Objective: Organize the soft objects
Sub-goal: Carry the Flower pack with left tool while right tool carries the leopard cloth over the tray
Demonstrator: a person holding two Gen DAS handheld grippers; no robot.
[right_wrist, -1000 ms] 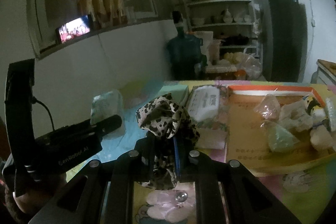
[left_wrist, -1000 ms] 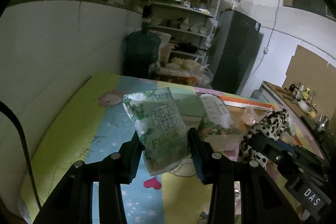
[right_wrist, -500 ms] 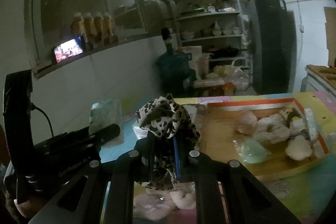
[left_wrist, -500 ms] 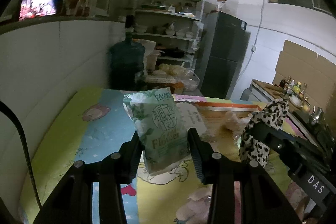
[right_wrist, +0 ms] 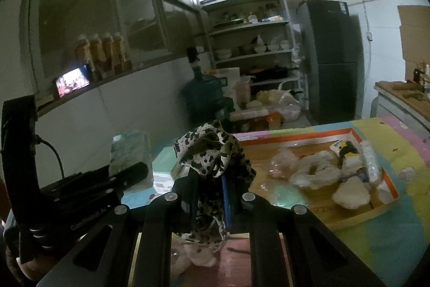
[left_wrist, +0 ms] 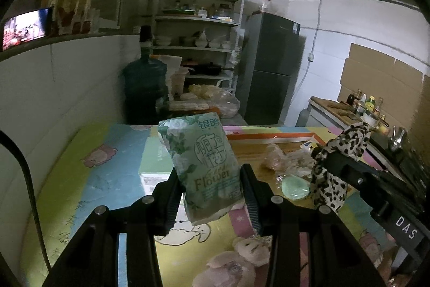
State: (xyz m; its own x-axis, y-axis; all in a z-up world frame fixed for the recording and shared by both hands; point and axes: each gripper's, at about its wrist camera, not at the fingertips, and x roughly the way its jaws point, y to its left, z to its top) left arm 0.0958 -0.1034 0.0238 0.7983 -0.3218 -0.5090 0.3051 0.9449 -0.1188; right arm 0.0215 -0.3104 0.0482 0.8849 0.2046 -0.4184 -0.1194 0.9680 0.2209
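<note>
Here the tissue pack [left_wrist: 207, 168] stands mid-frame, pinched by the left gripper [left_wrist: 212, 190]; the leopard cloth [right_wrist: 212, 166] bunches centre-frame in the right gripper [right_wrist: 209, 195], fingers pressed tight — both seemingly lifted clear for the tray [right_wrist: 387, 176] at right.

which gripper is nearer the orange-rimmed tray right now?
Right. The right gripper, shut on the leopard-print cloth, hangs just beside the tray. The left gripper, holding the tissue pack, sits farther off, on the right gripper's far side.
</note>
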